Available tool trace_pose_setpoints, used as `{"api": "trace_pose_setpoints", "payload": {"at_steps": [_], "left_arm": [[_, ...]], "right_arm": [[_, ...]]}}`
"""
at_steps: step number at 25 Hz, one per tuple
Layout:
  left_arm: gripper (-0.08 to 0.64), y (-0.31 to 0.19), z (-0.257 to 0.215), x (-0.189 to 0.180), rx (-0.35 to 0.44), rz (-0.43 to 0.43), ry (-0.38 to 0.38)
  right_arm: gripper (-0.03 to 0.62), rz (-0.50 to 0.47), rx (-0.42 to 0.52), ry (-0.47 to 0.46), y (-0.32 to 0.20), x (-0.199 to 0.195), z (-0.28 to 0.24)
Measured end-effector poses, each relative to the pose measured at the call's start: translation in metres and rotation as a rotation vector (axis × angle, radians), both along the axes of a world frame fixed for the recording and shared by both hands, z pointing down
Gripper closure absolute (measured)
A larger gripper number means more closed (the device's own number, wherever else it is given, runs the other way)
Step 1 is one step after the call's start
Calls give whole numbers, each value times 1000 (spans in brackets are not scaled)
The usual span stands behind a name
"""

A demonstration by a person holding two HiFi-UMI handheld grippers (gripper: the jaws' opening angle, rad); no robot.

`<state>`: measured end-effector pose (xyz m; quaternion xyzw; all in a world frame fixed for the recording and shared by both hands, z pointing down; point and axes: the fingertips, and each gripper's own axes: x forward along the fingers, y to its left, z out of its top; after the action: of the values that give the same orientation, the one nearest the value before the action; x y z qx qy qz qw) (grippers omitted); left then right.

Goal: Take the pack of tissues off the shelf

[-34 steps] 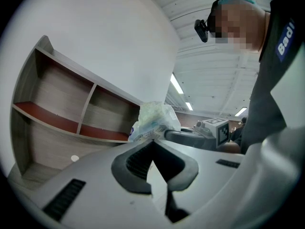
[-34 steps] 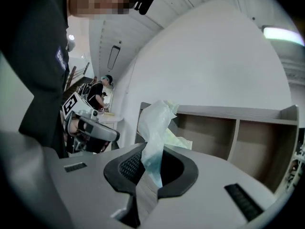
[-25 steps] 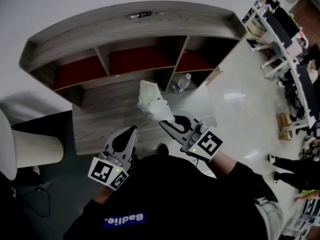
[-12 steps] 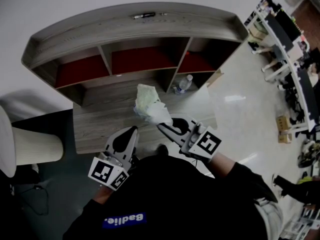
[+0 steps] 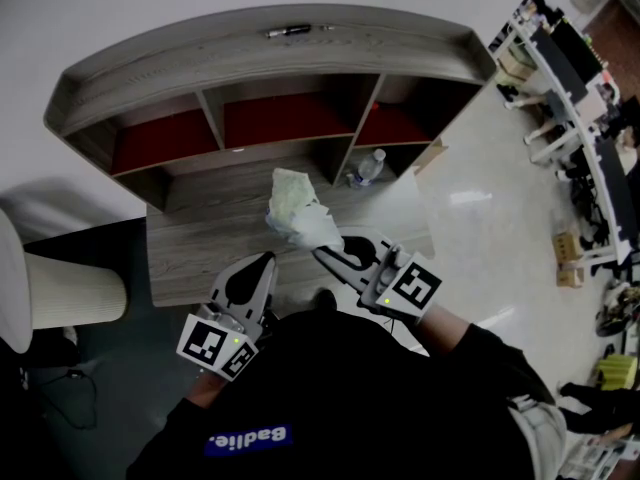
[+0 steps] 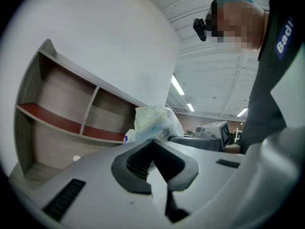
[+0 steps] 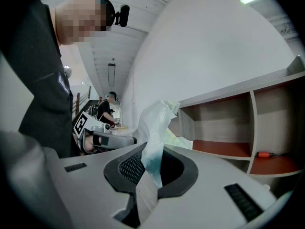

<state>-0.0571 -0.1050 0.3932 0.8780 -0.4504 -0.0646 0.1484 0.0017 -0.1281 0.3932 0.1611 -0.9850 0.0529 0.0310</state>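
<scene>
**Pale green, plastic-wrapped pack of tissues (image 5: 293,206) off the shelf, pinched in the right gripper (image 5: 333,251)**

The right gripper's jaws are closed on a thin fold of wrapper at one end of the pack. The rest of the pack sticks up beyond them in the air, in front of the grey wood-grain shelf unit with dark red compartment floors (image 5: 270,58) and touching none of it. Since only film seems to be caught, the pack could swing or slip. Bringing it away well probably calls for a firm pinch and a slow, level carry with no sharp wrist turns. The left gripper (image 5: 262,268) is closed on nothing, low beside the body — free to support the pack from below. The pack looks soft and crumpled — whitish-green with a fine speckled print, and its loose, translucent wrapper shows a bluish tint near the jaws.
</scene>
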Motion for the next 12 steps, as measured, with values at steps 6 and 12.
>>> {"api": "trace_pose_setpoints", "payload": {"at_steps": [6,12], "left_arm": [[558,2,0,1,-1,-3,1],[558,2,0,1,-1,-6,2]], "right_arm": [[525,-4,-2,0,1,0,0],[525,-4,-4,-1,2,1,-1]]}}
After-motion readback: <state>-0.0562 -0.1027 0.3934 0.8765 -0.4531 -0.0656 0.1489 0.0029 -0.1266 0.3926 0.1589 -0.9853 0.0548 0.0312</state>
